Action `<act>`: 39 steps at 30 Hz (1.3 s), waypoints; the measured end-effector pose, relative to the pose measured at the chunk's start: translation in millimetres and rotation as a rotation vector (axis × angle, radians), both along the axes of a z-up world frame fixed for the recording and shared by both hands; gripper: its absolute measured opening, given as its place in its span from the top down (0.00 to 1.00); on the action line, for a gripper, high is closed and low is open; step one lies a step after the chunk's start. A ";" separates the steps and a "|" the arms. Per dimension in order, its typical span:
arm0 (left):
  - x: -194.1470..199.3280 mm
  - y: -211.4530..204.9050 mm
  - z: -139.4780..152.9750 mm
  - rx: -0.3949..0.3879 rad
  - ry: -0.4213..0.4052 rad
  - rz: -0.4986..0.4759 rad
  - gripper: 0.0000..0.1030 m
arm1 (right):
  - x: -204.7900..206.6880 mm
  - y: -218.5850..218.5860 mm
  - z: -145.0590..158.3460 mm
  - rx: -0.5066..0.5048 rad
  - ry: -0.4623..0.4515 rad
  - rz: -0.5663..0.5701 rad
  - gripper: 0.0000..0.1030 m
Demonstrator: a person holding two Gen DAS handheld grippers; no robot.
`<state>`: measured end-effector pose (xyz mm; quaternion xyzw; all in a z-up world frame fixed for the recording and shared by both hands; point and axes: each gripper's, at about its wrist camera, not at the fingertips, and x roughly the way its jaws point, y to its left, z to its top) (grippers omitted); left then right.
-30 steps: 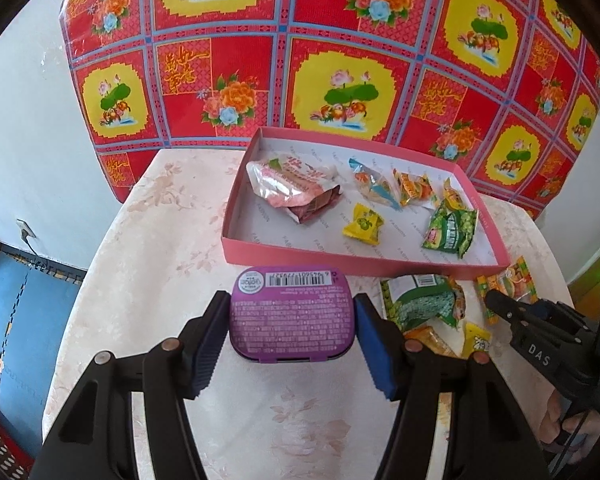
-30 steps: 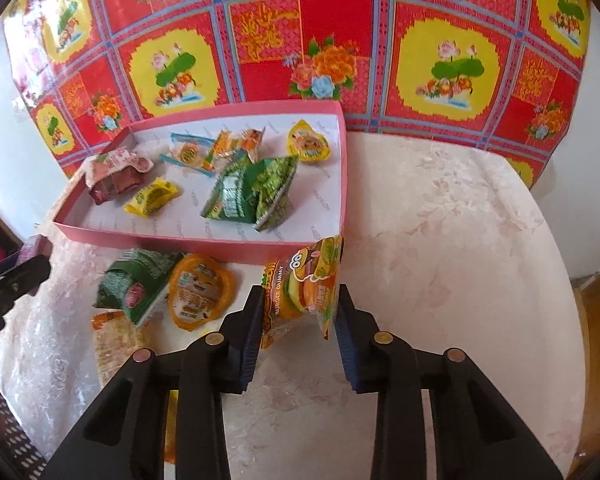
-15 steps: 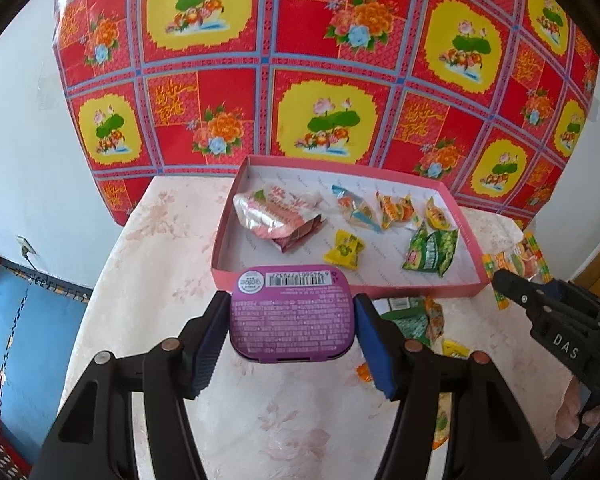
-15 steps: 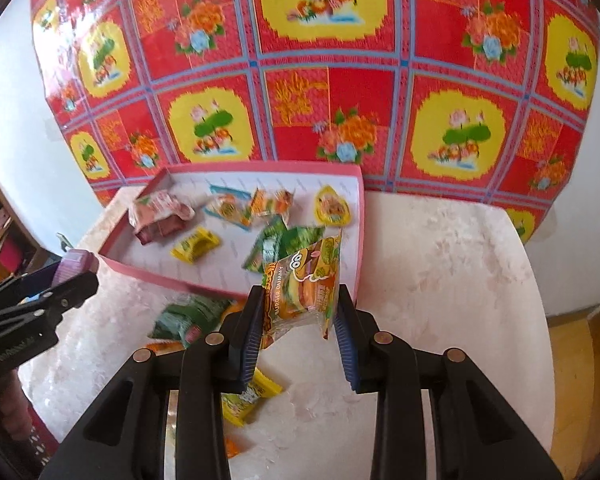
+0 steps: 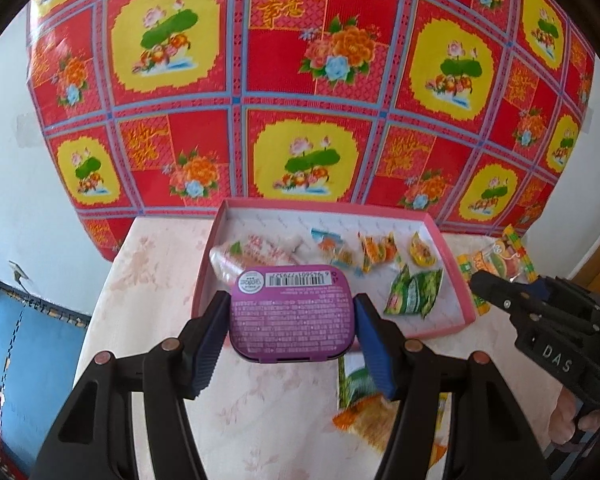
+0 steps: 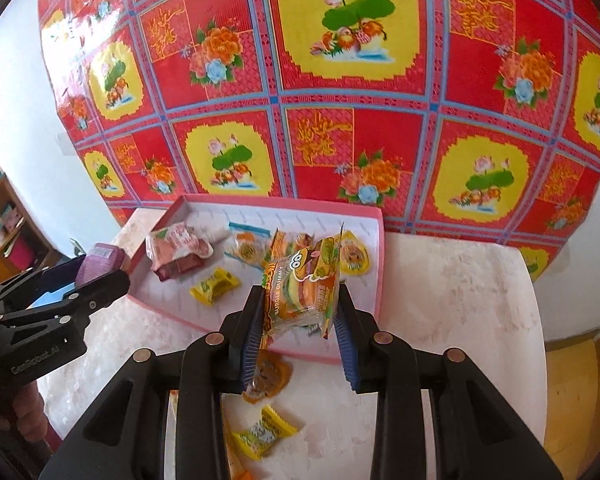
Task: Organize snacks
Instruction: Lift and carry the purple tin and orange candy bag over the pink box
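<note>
Both loads have risen toward the shallow pink cardboard tray [image 5: 452, 322] at mid-frame: left gripper [image 5: 292, 316] clamps a purple rectangular tin [image 5: 293, 318], right gripper [image 6: 300, 320] clamps a burger gummy packet [image 6: 302, 292], ready for placing.

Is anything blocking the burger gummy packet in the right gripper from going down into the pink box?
Nothing visible blocks it. The right gripper holds the burger gummy packet above the pink box's near right corner, where the white floor looks bare; the yellow candy lies clear to the left.

Black plastic left gripper [image 5: 293, 332] and right gripper [image 6: 300, 330], blue ribbed pads on the jaws, round copper-coloured screws.
</note>
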<state>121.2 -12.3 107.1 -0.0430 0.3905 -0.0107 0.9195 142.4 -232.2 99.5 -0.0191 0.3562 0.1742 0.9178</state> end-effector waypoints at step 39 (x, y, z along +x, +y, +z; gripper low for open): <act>114.1 -13.0 -56.3 -0.027 0.024 -0.033 0.37 | 105.7 28.5 -46.9 0.063 0.059 0.004 0.67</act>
